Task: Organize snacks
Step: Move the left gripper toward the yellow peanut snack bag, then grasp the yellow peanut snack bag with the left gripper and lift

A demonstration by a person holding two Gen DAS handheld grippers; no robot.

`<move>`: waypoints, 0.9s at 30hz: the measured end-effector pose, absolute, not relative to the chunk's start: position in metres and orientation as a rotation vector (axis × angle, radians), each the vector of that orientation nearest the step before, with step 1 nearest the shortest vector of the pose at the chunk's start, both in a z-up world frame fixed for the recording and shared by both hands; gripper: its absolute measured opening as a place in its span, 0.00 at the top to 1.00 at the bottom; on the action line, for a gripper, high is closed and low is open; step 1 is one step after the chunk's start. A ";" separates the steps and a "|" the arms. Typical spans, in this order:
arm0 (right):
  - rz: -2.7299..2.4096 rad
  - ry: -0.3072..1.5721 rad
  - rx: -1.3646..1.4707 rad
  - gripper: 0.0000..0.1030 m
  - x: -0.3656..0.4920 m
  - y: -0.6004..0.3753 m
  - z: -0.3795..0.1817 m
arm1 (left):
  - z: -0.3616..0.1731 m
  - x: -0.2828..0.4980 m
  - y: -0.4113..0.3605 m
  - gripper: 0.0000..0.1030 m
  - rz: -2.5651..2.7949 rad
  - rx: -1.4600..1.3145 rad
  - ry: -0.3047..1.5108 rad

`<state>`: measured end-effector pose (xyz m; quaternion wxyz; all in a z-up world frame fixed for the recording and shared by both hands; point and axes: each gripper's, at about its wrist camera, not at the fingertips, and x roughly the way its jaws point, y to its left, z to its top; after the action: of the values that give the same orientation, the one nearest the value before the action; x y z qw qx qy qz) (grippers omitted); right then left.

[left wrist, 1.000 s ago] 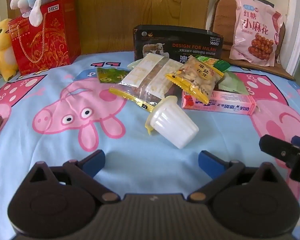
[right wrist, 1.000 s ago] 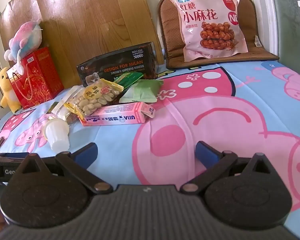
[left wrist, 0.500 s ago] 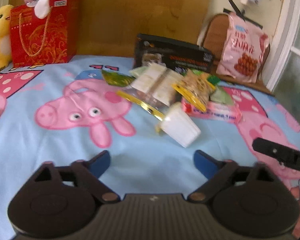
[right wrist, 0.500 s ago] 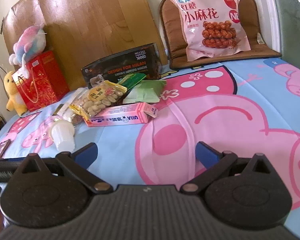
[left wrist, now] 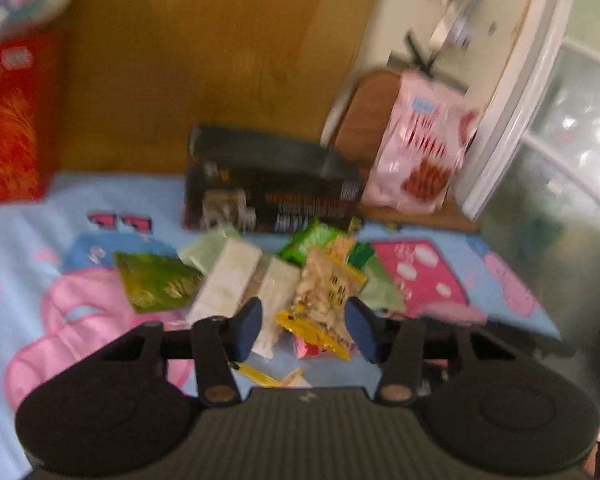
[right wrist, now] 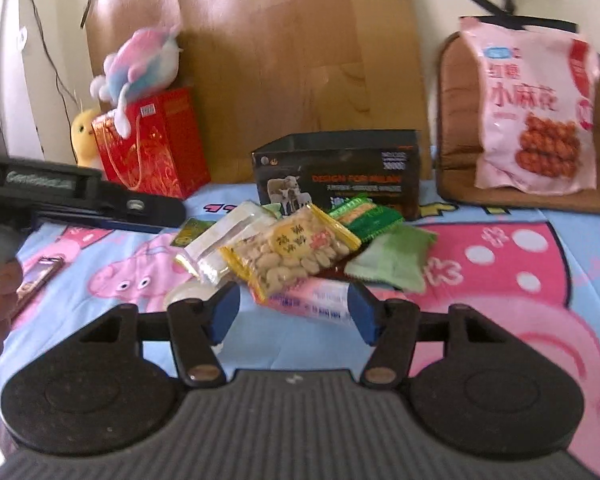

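Blue-padded left tongs closing (empty), right tongs too

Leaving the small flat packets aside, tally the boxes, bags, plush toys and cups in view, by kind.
Boxes: 2 (black box, pink box)
Bags: 2 (red gift bag, big pink snack bag)
Plush toys: 2 (pastel plush, yellow plush)
Cups: 1 (white cup)
Total: 7
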<state>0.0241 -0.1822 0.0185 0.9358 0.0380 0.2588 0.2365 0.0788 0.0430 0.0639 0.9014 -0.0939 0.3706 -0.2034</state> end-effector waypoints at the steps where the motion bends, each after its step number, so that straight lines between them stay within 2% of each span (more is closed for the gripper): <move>1: 0.481 0.525 0.063 0.40 0.033 -0.181 0.020 | 0.058 0.087 0.040 0.65 -0.431 -0.216 0.807; 7: 0.490 0.552 0.144 0.40 0.091 -0.203 0.026 | 0.031 0.088 0.039 0.66 -0.481 -0.320 0.883; 10: 0.556 0.655 0.212 0.55 0.120 -0.202 0.012 | 0.016 0.095 0.037 0.66 -0.465 -0.369 0.927; 11: 0.570 0.705 0.237 0.63 0.129 -0.200 0.006 | 0.013 0.097 0.039 0.71 -0.475 -0.401 0.928; 12: 0.589 0.737 0.275 0.67 0.132 -0.200 -0.001 | 0.011 0.098 0.043 0.84 -0.493 -0.437 0.930; 16: 0.641 0.722 0.290 0.76 0.113 -0.195 -0.004 | 0.015 0.098 0.052 0.85 -0.524 -0.462 0.929; 17: 0.653 0.714 0.288 0.84 0.105 -0.195 -0.001 | 0.019 0.097 0.050 0.86 -0.534 -0.446 0.923; 19: 0.666 0.687 0.290 0.89 0.094 -0.194 0.007 | 0.036 0.092 0.046 0.90 -0.579 -0.412 0.876; 20: 0.683 0.669 0.291 0.97 0.089 -0.195 0.012 | 0.045 0.092 0.042 0.91 -0.584 -0.379 0.850; 27: 0.669 0.464 0.203 0.97 0.080 -0.185 0.062 | 0.086 0.113 0.041 0.90 -0.561 -0.288 0.756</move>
<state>0.0805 -0.1853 0.0618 0.9133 0.0987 0.2251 0.3248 0.1130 0.0410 0.0856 0.8814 -0.1384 0.3627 -0.2692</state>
